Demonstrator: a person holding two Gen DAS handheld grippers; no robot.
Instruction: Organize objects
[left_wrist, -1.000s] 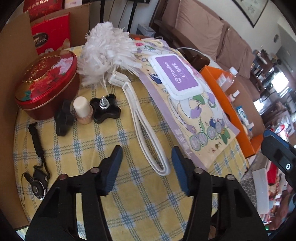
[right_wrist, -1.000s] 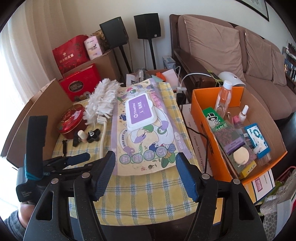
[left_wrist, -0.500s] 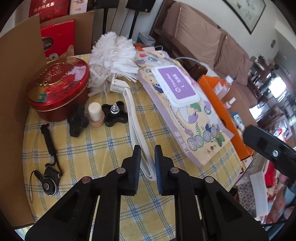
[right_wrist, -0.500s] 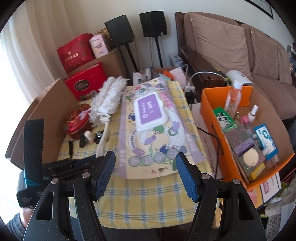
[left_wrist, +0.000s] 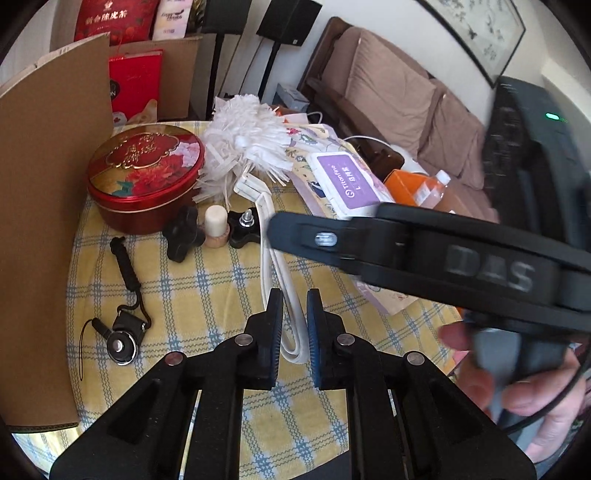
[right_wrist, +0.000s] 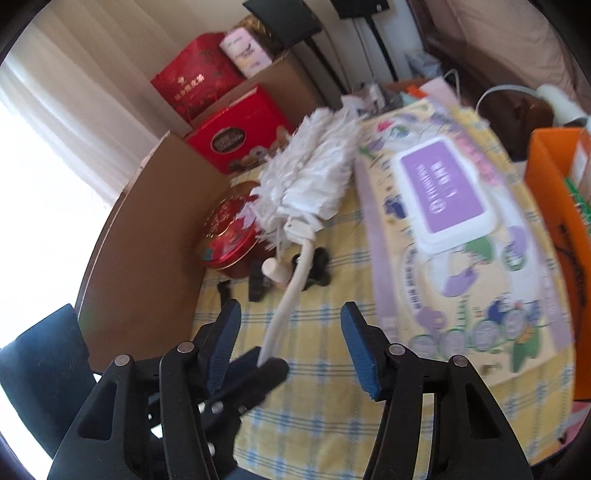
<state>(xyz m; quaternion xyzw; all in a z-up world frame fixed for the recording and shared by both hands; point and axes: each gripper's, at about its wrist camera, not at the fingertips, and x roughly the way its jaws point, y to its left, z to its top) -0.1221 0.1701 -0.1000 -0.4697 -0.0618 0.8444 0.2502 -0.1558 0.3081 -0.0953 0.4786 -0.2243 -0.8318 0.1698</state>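
A white fluffy duster (left_wrist: 251, 147) lies on the yellow checked tablecloth (left_wrist: 207, 295), its long white handle (left_wrist: 271, 240) running toward me. My left gripper (left_wrist: 294, 306) is shut on the handle's looped end. In the right wrist view the handle (right_wrist: 291, 280) rises slightly off the cloth to the left gripper (right_wrist: 266, 365). My right gripper (right_wrist: 290, 321) hovers above the handle's lower part with its jaws closing. The handle shows between the fingers, but the pads do not touch it. A hand (left_wrist: 517, 369) holds the right gripper's body (left_wrist: 424, 258) across the left wrist view.
A red round tin (left_wrist: 144, 166), two black knobs (left_wrist: 183, 236), a corked little bottle (left_wrist: 216, 225) and a black lanyard (left_wrist: 122, 332) lie left of the handle. A purple-lidded wipes pack (right_wrist: 443, 192) lies to the right. Beyond it stands an orange box (right_wrist: 554, 206). A cardboard wall (left_wrist: 44, 221) bounds the left.
The left jaws closed onto the duster handle's loop and lifted it a little. The right gripper swung left and down over the handle, jaws narrowing, and now crosses the left wrist view.
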